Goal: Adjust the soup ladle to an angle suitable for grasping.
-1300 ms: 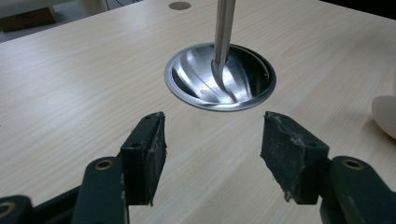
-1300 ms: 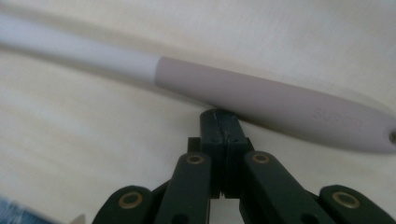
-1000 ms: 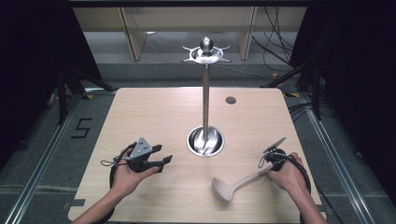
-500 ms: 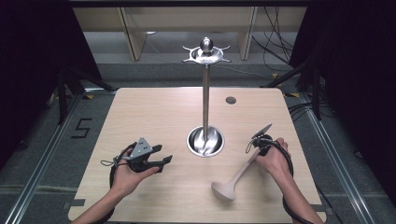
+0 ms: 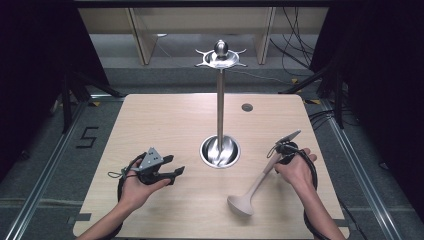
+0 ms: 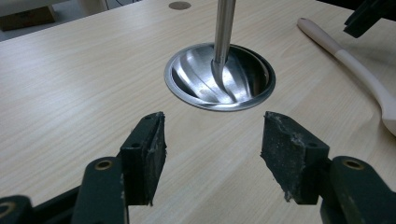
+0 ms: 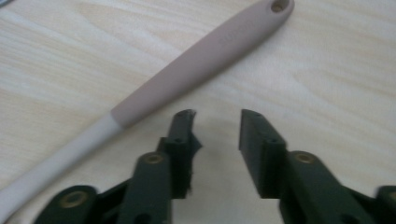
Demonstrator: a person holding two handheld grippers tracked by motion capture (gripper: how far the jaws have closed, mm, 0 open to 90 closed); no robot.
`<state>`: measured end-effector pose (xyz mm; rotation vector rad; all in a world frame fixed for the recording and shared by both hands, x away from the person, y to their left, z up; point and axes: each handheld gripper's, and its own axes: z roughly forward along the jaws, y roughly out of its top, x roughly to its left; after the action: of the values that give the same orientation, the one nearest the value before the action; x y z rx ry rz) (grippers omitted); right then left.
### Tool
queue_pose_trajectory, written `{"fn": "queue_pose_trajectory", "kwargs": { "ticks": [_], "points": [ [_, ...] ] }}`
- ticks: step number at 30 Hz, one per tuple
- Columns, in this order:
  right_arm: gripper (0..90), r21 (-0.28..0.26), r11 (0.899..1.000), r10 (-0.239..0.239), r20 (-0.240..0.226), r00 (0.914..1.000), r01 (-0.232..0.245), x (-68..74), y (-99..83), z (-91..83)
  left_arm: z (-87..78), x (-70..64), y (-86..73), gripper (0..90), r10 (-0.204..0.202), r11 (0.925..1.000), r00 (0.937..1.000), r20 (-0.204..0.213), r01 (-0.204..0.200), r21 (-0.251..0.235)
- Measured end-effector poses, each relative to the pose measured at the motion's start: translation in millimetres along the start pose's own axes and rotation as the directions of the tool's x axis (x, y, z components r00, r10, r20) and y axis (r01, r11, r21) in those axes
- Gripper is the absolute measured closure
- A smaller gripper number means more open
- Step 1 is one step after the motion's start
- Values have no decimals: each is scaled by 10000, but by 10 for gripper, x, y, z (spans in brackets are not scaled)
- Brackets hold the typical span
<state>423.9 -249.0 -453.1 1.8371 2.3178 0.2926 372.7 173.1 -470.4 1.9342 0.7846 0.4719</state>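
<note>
While lying flat right of the stand base point(image 5: 220, 151), spoon point(image 5: 256, 186) runs bowl-near, handle-far; left gripper point(image 6: 212, 154) wide, right gripper point(image 7: 215, 128) narrowly parted, empty; pale wooden table point(image 5: 170, 120).

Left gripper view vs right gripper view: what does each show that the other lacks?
Left gripper view: the stand's steel base dish with its pole rising from it, a round grommet at the far table edge, and the left gripper, open over bare wood.

Right gripper view: the hanging hole at the spoon's handle end, and the right gripper, open and just beside the handle.

Both: the wooden table and the spoon.
</note>
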Motion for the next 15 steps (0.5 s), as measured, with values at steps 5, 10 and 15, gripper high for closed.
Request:
{"fn": "queue_pose_trajectory", "kwargs": {
  "ticks": [5, 10, 15],
  "points": [
    [472, -382, 9965, 730, -254, 9970, -740, 31, -44, -107, 5, -16, -3, 392, -171, 9999, 9999, -19, 171, -6],
    [379, -190, 9925, 1187, -943, 9884, -1210, 117, -10, -117, 0, 0, 0, 392, -11, 10000, 10000, -39, 11, -4],
    [360, 297, 9876, 1569, -1224, 9800, -1544, 196, 14, -13, 0, 7, -1, 392, -71, 10000, 10000, -23, 71, -4]
  ]
}}
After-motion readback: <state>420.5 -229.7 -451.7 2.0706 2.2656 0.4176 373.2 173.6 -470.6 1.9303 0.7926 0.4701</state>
